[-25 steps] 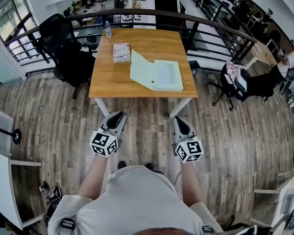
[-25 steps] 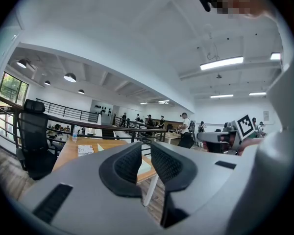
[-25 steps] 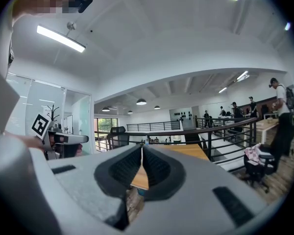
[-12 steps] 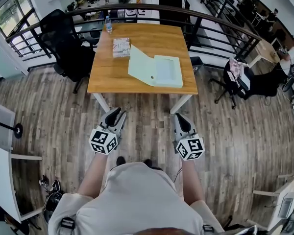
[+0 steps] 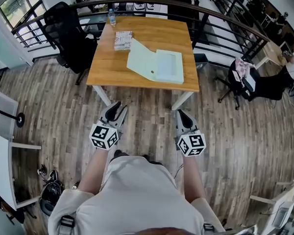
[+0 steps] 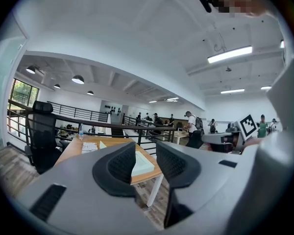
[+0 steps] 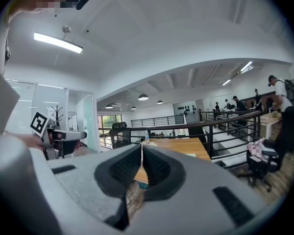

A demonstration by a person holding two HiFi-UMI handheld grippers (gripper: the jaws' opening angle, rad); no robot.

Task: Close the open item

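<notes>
A pale green flat box [image 5: 159, 66] lies open on the wooden table [image 5: 108, 67], its lid [image 5: 138, 58] folded out to the left. Both grippers hang low in front of the person, well short of the table's near edge. My left gripper [image 5: 115, 110] points at the table; its jaws are opening and nothing is between them. Through their gap in the left gripper view [image 6: 146, 154] a corner of the green box [image 6: 143, 164] shows far off. My right gripper [image 5: 181, 115] is shut and empty, its tips touching in the right gripper view [image 7: 141, 150].
A small patterned box [image 5: 123, 40] and a water bottle [image 5: 111, 17] sit at the table's far left. A black office chair [image 5: 68, 33] stands left of the table, a dark railing [image 5: 220, 16] runs behind it, and a chair with pink cloth [image 5: 242, 75] is at the right.
The table has drifted slightly lower and nearer in the head view. Both grippers stay low in front of the person, and the left jaws look a little wider.
</notes>
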